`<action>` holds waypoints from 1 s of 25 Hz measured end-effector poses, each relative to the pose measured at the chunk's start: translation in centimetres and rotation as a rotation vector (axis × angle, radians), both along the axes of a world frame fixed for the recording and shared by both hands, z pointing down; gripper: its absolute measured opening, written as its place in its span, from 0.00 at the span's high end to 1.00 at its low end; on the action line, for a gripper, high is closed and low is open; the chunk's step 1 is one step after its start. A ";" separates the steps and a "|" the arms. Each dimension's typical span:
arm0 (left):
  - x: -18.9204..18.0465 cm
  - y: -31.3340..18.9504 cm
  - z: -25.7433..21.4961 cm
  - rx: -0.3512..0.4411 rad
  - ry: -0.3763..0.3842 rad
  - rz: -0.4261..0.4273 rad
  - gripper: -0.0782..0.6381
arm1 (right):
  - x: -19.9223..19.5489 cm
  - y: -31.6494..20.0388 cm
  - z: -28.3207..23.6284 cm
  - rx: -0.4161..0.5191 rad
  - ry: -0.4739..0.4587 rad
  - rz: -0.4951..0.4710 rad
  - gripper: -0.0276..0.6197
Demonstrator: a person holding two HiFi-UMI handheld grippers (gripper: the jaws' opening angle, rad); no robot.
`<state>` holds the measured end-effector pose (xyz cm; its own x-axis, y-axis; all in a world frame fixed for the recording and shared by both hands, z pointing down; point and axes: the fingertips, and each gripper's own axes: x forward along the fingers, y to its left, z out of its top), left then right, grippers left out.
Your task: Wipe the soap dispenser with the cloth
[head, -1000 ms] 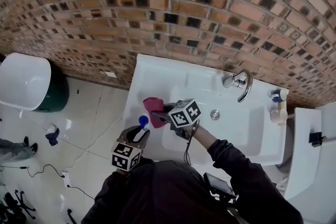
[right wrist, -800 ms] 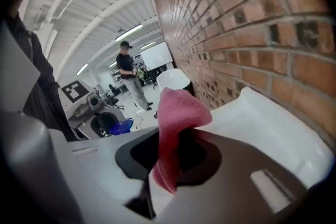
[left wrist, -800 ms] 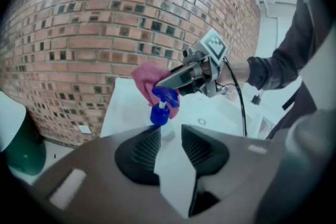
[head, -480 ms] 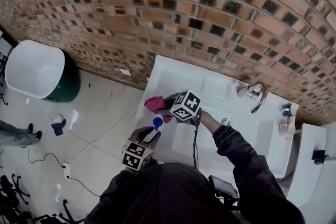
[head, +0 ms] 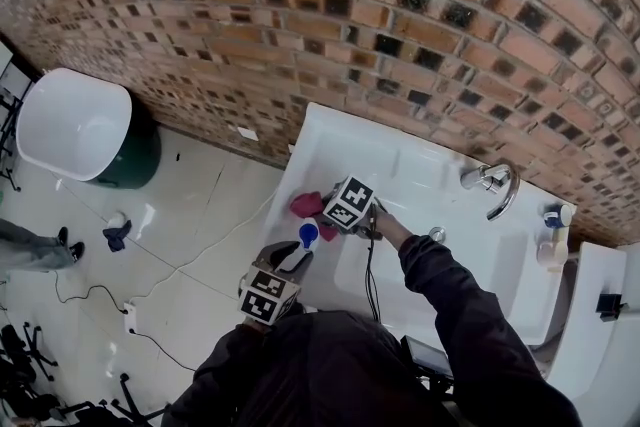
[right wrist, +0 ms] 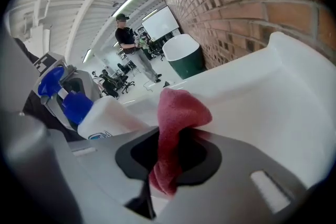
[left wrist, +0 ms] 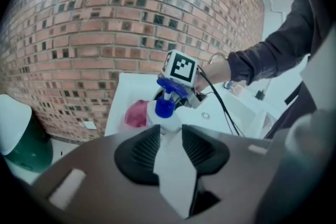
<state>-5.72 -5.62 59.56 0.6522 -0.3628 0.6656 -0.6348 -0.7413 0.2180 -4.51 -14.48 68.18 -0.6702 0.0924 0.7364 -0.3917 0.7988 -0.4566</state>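
A white soap dispenser with a blue pump is held upright over the sink's left front corner. My left gripper is shut on its body. The red cloth hangs bunched between the pads of my right gripper, which is shut on it. In the right gripper view the cloth sticks out past the jaws, just right of the dispenser, over the white sink ledge. Whether cloth and bottle touch is unclear.
The white sink runs along a brick wall, with a chrome faucet and drain. Small bottles stand on its right rim. A white tub on a green base and cables lie on the floor; a person stands far off.
My right gripper has dropped lower with the cloth and rolled, ending close beside the dispenser over the sink ledge. The left gripper has kept the dispenser in place.
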 end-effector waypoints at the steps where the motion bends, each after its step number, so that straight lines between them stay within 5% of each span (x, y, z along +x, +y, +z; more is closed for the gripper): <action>1: 0.0 0.1 0.0 0.005 -0.017 -0.004 0.68 | 0.1 -0.2 -0.4 0.019 -0.006 0.017 0.85; 6: 1.2 -0.3 1.0 0.074 -0.075 0.067 0.37 | 0.8 -0.5 -4.2 0.107 -0.091 0.127 0.85; 11: 1.2 -1.5 1.4 0.197 -0.195 0.425 0.28 | 3.0 1.5 -6.9 0.147 -0.130 0.181 0.85; 15: 0.9 -1.2 2.7 0.250 -0.307 0.814 0.26 | 4.8 3.6 -7.6 0.154 -0.138 0.210 0.85; 17: 1.1 -1.2 3.4 0.275 -0.357 0.943 0.26 | 5.7 4.4 -7.6 0.146 -0.140 0.239 0.85; 22: 1.8 -1.9 4.5 0.363 -0.427 1.085 0.31 | 7.2 5.9 -7.6 0.133 -0.145 0.304 0.85; 25: 2.1 -1.8 4.6 0.359 -0.431 1.094 0.34 | 7.7 6.1 -7.7 0.127 -0.152 0.337 0.85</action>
<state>-3.65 -7.40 64.20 0.4793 0.0298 0.8771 0.3894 -0.9029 -0.1821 3.23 -8.40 60.50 -0.7499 -0.2370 0.6177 -0.5770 0.6911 -0.4353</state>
